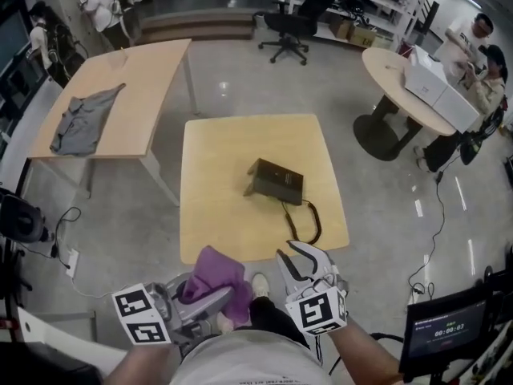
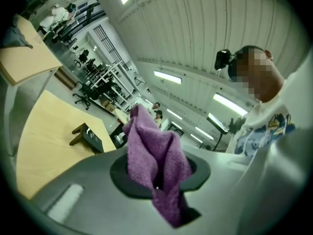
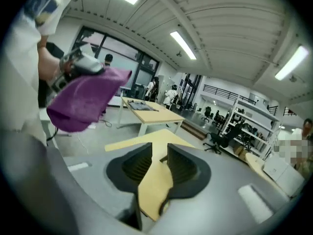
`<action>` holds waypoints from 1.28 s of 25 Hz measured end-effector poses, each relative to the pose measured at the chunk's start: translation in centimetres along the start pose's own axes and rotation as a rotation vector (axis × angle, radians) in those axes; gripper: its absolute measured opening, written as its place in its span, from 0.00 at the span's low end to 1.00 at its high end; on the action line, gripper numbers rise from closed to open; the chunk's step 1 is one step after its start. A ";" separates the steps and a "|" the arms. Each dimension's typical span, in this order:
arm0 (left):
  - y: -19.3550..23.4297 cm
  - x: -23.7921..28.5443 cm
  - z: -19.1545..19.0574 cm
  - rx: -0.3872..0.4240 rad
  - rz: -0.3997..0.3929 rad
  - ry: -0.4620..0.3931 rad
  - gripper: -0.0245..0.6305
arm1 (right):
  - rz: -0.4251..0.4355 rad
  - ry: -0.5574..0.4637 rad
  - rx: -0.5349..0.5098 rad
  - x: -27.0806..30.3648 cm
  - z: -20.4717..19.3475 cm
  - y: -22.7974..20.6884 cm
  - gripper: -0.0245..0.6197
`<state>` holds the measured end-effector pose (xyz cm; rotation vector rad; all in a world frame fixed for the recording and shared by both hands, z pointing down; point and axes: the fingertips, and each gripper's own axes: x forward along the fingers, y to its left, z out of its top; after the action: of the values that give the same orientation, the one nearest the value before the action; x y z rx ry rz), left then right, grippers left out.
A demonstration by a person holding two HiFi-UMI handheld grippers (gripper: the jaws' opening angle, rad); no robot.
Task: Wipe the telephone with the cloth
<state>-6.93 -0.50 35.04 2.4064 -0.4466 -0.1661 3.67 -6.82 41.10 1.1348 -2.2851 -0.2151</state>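
Observation:
The dark telephone (image 1: 275,181) sits near the middle of the square wooden table (image 1: 216,151), and its black cord (image 1: 309,220) loops toward the near edge. My left gripper (image 1: 227,297) hovers just off that near edge, shut on a bunched purple cloth (image 1: 216,275). In the left gripper view the cloth (image 2: 154,155) sticks up from between the jaws, with the telephone (image 2: 90,136) beyond it. My right gripper (image 1: 299,256) is beside it to the right, open and empty; the right gripper view shows only tabletop through its gap (image 3: 157,155), and the cloth (image 3: 88,99) at upper left.
A longer table (image 1: 152,79) at the back left carries a grey garment (image 1: 84,119). A round table (image 1: 393,70) with white boxes stands at the right with people seated by it. An office chair (image 1: 288,26) is behind. Cables (image 1: 437,215) run on the floor, and a screen (image 1: 445,327) is at lower right.

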 end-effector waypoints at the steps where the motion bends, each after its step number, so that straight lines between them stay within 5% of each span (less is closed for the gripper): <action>1: 0.4 0.4 0.3 -0.009 0.006 -0.003 0.17 | -0.019 0.019 -0.034 1.3 -1.1 -0.7 0.19; 17: 3.5 1.9 2.1 -0.073 0.124 -0.027 0.17 | -0.091 0.266 -0.382 18.5 -14.9 -4.1 0.33; 32: 3.6 0.9 2.4 -0.117 0.167 -0.032 0.17 | -0.161 0.338 -0.482 21.6 -17.2 -5.8 0.35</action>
<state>-7.61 -4.83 35.48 2.2430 -0.6329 -0.1528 6.93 -25.29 62.11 1.0064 -1.7223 -0.5586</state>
